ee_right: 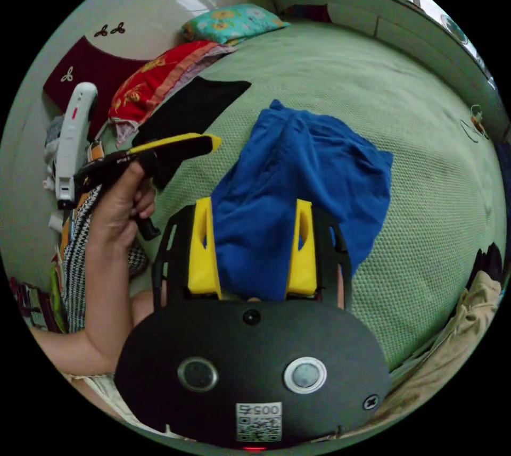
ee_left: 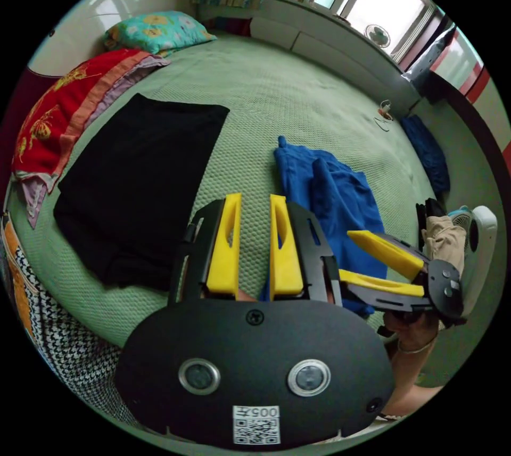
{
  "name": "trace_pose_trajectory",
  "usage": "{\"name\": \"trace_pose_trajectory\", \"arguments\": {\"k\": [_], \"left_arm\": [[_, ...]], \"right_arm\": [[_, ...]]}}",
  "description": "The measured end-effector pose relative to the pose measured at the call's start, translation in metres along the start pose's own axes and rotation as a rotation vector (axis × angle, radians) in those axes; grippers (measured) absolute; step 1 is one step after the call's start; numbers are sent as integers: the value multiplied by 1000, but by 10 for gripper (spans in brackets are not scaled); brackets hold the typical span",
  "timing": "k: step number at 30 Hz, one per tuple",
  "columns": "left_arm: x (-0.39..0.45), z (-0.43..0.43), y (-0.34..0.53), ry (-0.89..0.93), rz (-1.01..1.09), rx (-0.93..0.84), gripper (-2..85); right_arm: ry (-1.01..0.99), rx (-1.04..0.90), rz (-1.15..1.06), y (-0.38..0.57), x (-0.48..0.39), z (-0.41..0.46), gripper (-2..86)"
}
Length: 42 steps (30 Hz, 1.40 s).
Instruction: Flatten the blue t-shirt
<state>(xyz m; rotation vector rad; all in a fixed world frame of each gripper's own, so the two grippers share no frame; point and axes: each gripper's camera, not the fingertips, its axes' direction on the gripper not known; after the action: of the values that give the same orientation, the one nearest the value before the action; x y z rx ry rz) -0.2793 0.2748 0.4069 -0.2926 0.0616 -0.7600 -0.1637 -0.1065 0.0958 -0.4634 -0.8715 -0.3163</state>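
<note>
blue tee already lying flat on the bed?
No, the blue t-shirt lies bunched in folds on the green bedspread.

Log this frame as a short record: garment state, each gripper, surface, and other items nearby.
garment: blue t-shirt, crumpled and bunched, not flat
surface: green bedspread
left gripper: open, over the bedspread beside the shirt's edge
right gripper: open, jaws either side of the shirt's near end
nearby: black garment spread flat; red blanket; floral pillow
</note>
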Motion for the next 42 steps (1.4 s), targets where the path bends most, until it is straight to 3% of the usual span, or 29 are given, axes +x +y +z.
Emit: {"name": "trace_pose_trajectory", "arguments": {"k": [9,14,17,22,25,32,35,42], "left_arm": [[7,19,-12,47,47,7,90],[20,36,-18,-25,108,-33,95],[19,43,-18,51,87,-44,96],[33,52,-22,-12,123,-44,96],[38,66,-29,-52,119,-96,95],[42,82,-40,72,108,-112,93],[46,91,-44,119,128,-140,97],[66,107,-51,89,182,-165,105]], "right_arm": [[151,31,-1,5,-35,25,198],[154,65,-78,8,-56,22,171],[247,12,-42,6,-50,33,145],[175,37,4,10,-32,23,99],[137,62,50,15,-17,15,15],[31,156,171,25,20,-13,-10],[101,200,250,33,40,-33,-10],[489,215,585,68,109,-90,-11]]}}
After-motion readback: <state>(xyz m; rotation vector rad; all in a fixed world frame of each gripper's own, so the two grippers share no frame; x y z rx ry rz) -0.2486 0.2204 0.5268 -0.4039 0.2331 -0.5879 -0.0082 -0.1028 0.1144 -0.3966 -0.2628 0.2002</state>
